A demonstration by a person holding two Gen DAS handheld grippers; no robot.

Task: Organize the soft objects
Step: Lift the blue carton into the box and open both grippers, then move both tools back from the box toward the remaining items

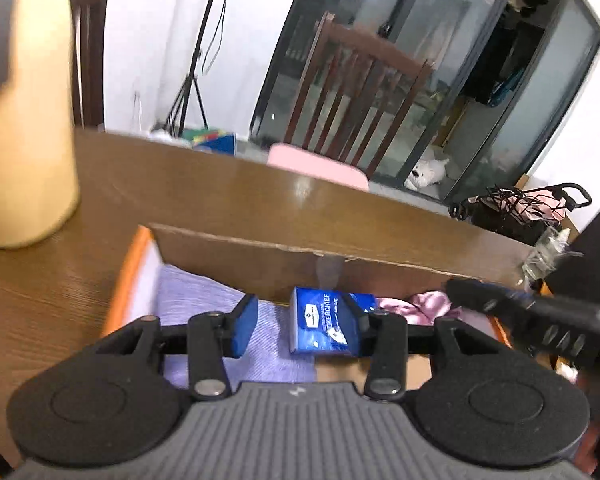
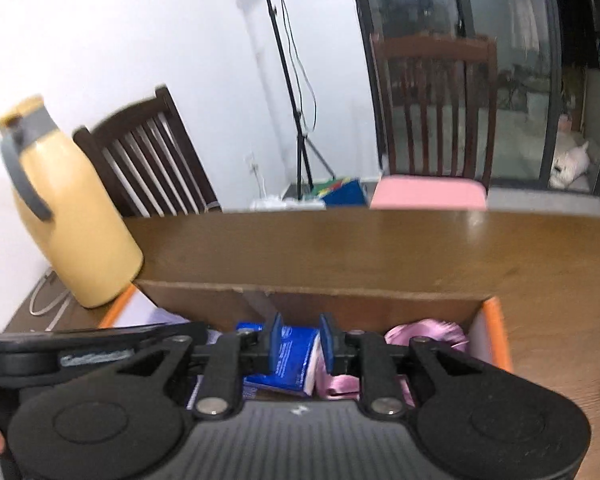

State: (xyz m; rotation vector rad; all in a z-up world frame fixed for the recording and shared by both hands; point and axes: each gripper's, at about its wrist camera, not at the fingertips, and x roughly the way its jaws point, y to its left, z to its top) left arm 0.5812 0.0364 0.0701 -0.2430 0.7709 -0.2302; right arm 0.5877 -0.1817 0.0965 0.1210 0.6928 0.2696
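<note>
An open cardboard box [image 1: 260, 256] with orange edges sits on the wooden table. Inside lie a lilac cloth [image 1: 204, 296], a blue handkerchief tissue pack [image 1: 320, 320] and a pink satin cloth [image 1: 420, 304]. My left gripper [image 1: 300, 322] is open over the box, its right pad against the pack. In the right wrist view the right gripper [image 2: 300, 344] is open, its jaws narrow, above the same blue pack [image 2: 288, 364], with the pink cloth [image 2: 428, 332] to its right. The box's back wall [image 2: 340, 304] stands just ahead.
A cream thermos jug [image 2: 76, 220] stands on the table left of the box. Wooden chairs [image 2: 436, 112] with a pink cushion [image 2: 428, 196] stand beyond the table's far edge. A tripod [image 2: 300, 128] stands by the wall. Glass doors are behind.
</note>
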